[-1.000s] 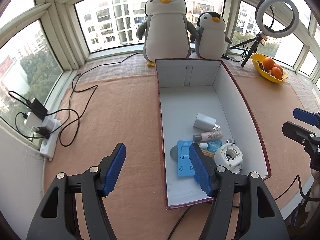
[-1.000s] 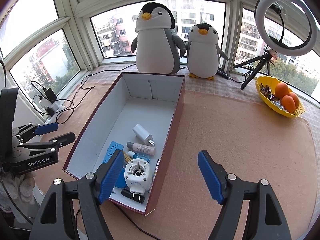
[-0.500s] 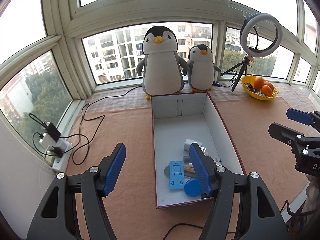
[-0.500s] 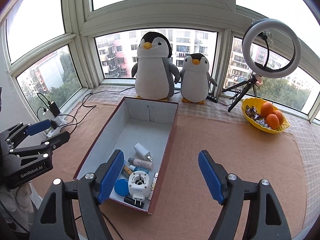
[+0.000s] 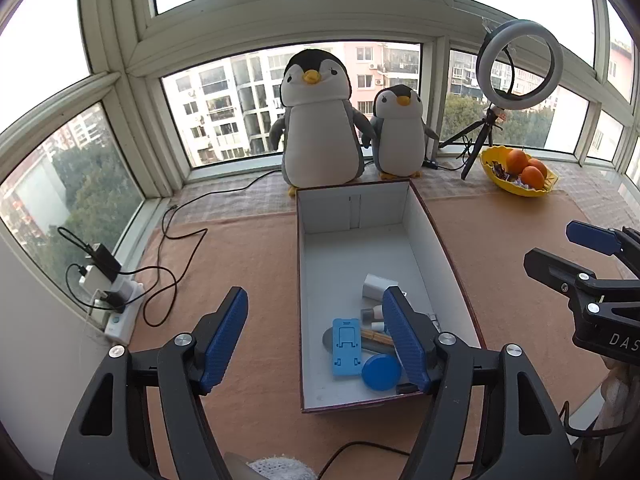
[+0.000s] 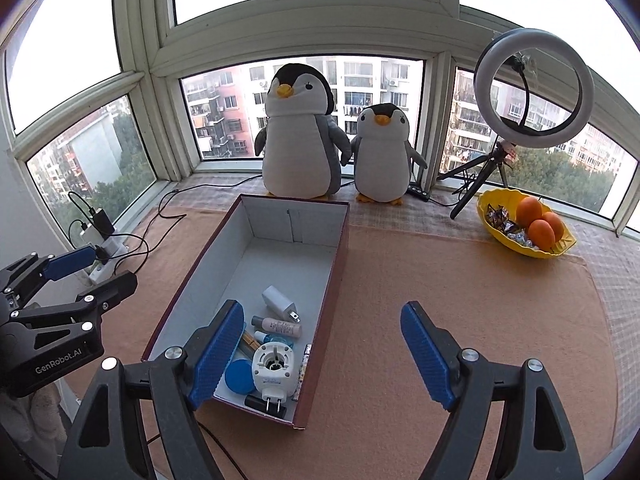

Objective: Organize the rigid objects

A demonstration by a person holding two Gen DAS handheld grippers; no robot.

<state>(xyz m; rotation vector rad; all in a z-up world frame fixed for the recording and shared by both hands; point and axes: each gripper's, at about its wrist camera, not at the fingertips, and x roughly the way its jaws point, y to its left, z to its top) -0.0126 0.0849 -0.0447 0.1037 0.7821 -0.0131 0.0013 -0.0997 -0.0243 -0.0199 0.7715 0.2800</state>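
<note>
Right wrist view: both the right gripper (image 6: 322, 354) and left gripper (image 5: 314, 336) spread wide, empty; box (image 6: 280, 264) at 11 o'clock.

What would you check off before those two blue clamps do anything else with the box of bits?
1. Left gripper jaws apart and holding nothing: ok.
2. Right gripper jaws apart and holding nothing: ok.
3. Small items gathered inside the box, including the white charger, blue stand and blue round lid: ok.
4. Nothing loose left on the orange mat near the box: ok in what shows.
5. Whether every item is inside: cannot tell, the grippers hide the near corners.
</note>
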